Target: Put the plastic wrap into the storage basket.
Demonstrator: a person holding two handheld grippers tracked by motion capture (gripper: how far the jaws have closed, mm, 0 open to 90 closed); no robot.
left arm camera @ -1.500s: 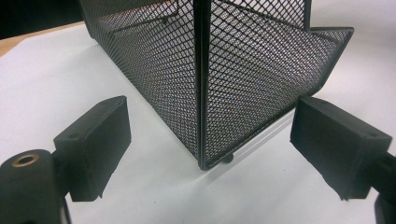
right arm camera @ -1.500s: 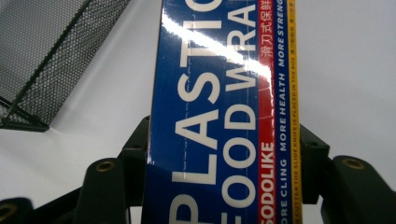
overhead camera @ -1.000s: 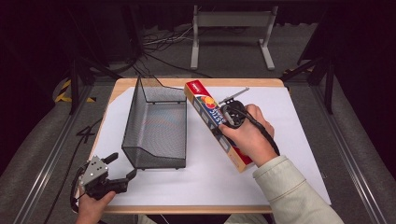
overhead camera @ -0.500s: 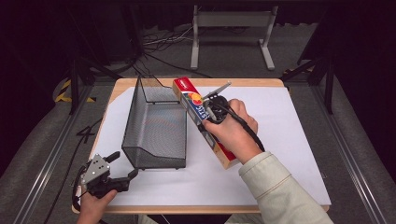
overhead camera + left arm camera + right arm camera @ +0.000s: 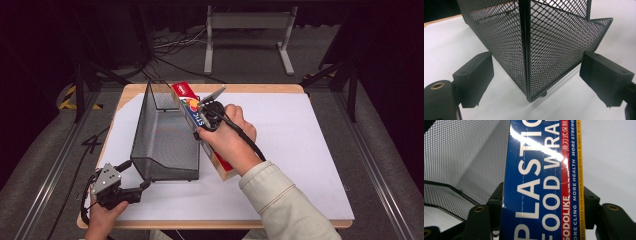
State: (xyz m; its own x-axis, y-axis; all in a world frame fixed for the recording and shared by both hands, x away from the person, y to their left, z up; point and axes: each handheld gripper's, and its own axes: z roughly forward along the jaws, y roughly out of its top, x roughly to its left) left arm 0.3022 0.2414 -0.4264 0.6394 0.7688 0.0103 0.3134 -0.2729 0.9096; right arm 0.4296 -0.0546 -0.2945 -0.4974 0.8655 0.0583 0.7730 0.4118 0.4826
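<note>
White table (image 5: pixel 300 150): I'm gripping wrap box (image 5: pixel 210 150) in right gripper (image 5: pixel 206 122), nearing mesh basket (image 5: pixel 165 135) for loading; left gripper (image 5: pixel 131 176) open, steadying.

Right gripper (image 5: pixel 541 217) jaws clamp plastic wrap box (image 5: pixel 541 182), black mesh basket (image 5: pixel 461 162) just beside, white table (image 5: pixel 611 157) behind.

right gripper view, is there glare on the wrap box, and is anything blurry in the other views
Right gripper view: a white glare streak crosses the plastic wrap box, text still legible. Left gripper view: the mesh basket is sharp, the jaws slightly soft. High view: the table is evenly lit, surroundings dark.
</note>
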